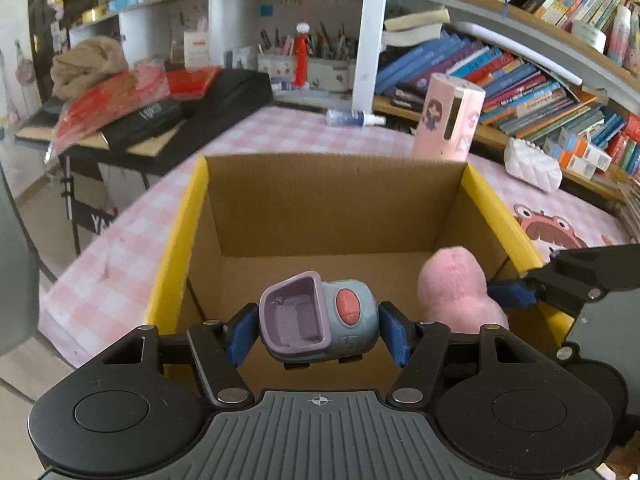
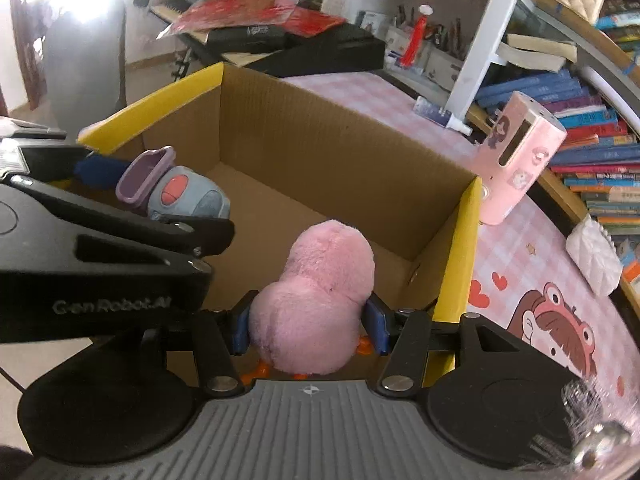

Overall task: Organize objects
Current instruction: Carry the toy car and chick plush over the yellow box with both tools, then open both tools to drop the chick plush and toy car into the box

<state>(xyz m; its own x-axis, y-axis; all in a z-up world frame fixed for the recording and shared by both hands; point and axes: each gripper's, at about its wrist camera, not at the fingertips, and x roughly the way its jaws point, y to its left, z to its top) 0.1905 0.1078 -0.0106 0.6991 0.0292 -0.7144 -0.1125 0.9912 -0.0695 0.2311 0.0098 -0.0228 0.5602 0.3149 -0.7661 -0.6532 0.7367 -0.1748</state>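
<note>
Left gripper [image 1: 319, 334] grips toy car [image 1: 320, 320], right gripper [image 2: 311, 330] pink plush [image 2: 316, 300], over box [image 1: 332, 196]

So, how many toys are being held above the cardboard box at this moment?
2. The toy car sits between the left gripper fingers; the pink plush is in the right gripper. The cardboard box floor looks bare.

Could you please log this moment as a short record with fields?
left gripper: shut on toy car, over the box
right gripper: shut on pink plush, over the box
box: open cardboard, yellow outside, on pink checked cloth
box floor: bare where visible
beyond box: pink canister, spray bottle
backdrop: bookshelves
</note>
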